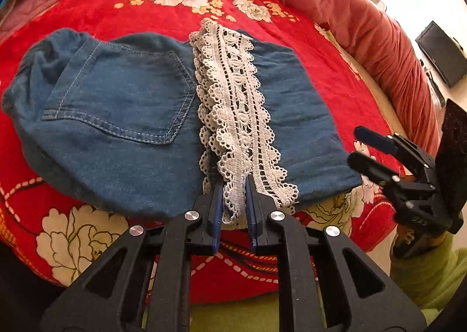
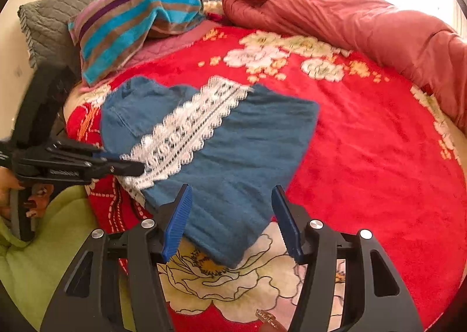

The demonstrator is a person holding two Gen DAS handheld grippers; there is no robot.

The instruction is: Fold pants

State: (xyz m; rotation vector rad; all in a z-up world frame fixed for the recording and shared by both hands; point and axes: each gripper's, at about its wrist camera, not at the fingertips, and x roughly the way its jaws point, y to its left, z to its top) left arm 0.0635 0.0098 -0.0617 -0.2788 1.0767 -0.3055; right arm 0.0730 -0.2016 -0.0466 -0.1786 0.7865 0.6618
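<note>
Pinching the lace (image 1: 233,116) hem near the bed's (image 1: 321,40) front edge, the left claw (image 1: 232,200) is clamped on the trim of the pants (image 1: 122,104), which lie flat on the red blanket. The right claw (image 2: 230,221) hovers agape over the denim's near corner, gripping nothing. To fold well, it should probably seize that corner before both lift together, keeping the edge taut and level.

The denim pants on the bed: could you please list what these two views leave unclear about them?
- Underside of the pants: hidden against the red blanket, both views.
- Lace trim near end: left wrist view, covered by the left gripper, jaws shut on it.
- Stitching: right wrist view, blurred.
- Near corner: left wrist view, behind the right gripper.
</note>
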